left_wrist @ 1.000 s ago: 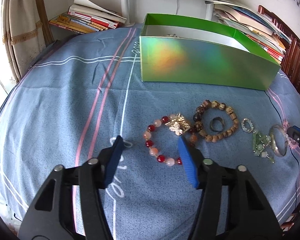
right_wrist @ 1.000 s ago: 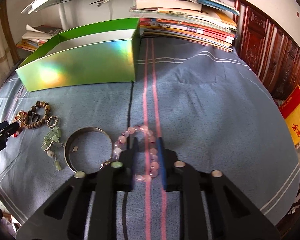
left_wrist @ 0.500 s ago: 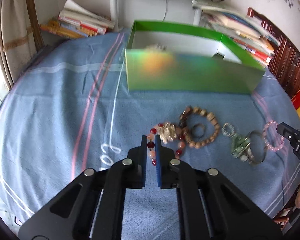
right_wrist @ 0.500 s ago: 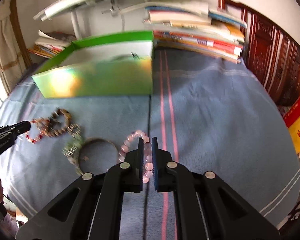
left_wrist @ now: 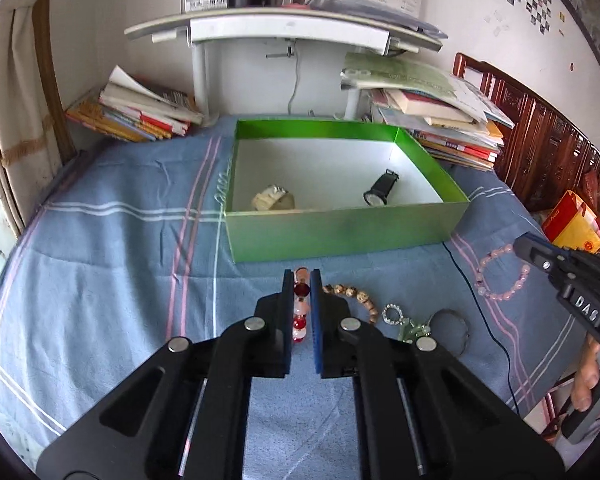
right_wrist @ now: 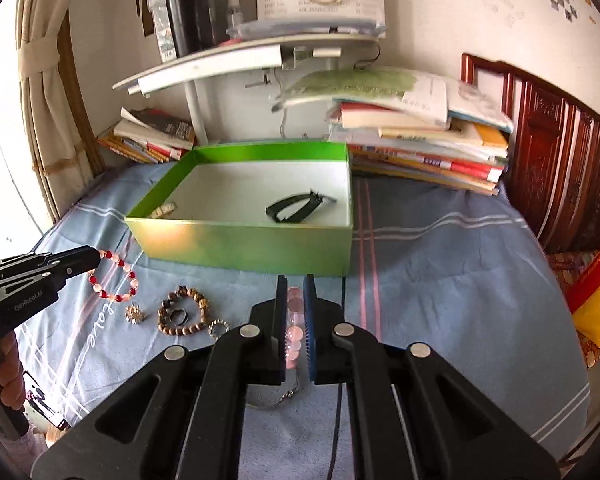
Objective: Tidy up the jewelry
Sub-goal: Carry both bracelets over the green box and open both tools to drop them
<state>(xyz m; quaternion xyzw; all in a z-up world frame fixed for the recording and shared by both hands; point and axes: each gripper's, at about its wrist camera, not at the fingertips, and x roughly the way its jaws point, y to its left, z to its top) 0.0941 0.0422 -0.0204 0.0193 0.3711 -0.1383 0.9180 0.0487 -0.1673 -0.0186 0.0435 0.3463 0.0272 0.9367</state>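
Left tool (left_wrist: 301, 280) clamps red-pink bracelet (left_wrist: 300, 312); right tool (right_wrist: 292, 284) "DAS", clamps pink bracelet (right_wrist: 294, 320)

From the left gripper (left_wrist: 301, 280), clamped on the red bead bracelet (left_wrist: 300, 308), the green box (left_wrist: 340, 236) stands at twelve o'clock, its near wall the only barrier and its top open. Inside, a pale watch (left_wrist: 273, 199) and a black watch (left_wrist: 380, 190) leave bare floor between them. Book stacks (left_wrist: 432, 120) crowd the box's far right side at one o'clock.
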